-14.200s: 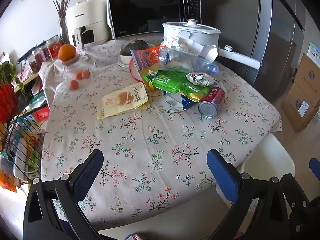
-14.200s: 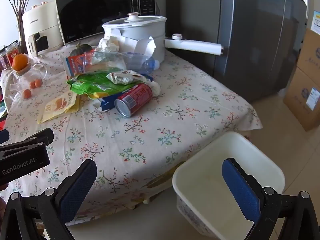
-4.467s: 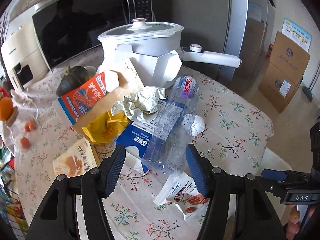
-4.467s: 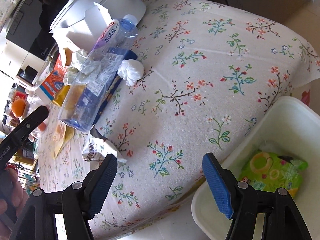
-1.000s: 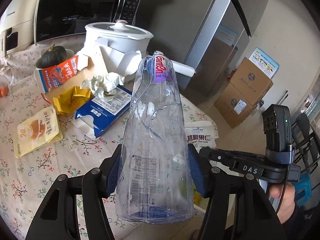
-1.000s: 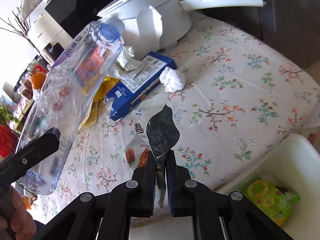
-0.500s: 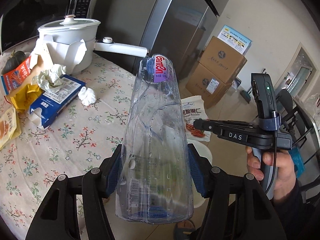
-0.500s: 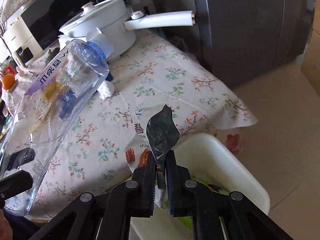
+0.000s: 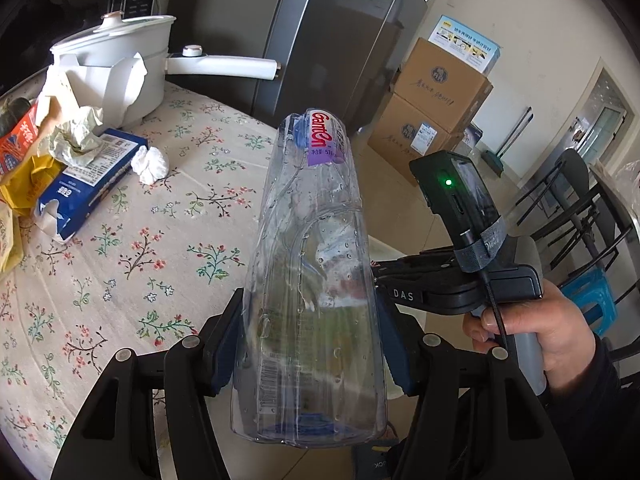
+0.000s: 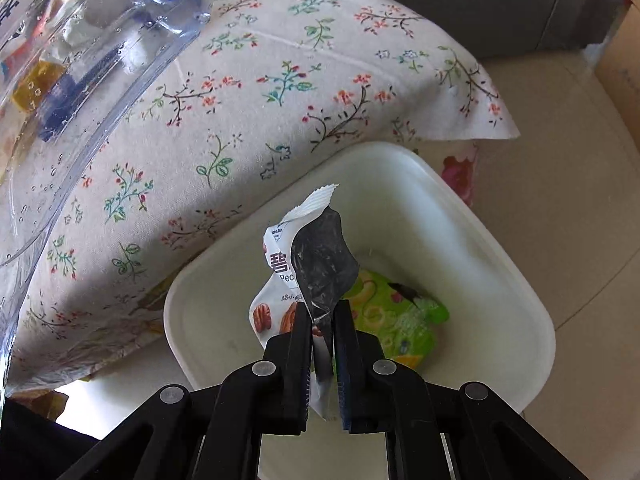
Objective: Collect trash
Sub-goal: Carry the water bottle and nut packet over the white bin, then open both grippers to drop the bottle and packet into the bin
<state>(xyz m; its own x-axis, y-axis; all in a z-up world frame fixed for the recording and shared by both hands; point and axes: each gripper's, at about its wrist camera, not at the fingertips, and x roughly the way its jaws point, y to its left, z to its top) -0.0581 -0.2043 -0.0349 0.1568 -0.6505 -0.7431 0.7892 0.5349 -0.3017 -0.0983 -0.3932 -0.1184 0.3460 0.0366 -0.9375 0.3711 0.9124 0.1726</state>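
Steeply down: right tool over bin.

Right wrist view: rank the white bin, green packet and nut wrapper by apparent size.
1. white bin
2-3. nut wrapper and green packet: look alike in size; the wrapper, pinched in the right gripper, is nearer the camera.

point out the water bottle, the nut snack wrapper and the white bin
water bottle (image 9: pixel 316 280), left wrist view, on its clear ribbed body
nut snack wrapper (image 10: pixel 280 276), right wrist view, on its printed white front
white bin (image 10: pixel 472 220), right wrist view, on its far inner wall
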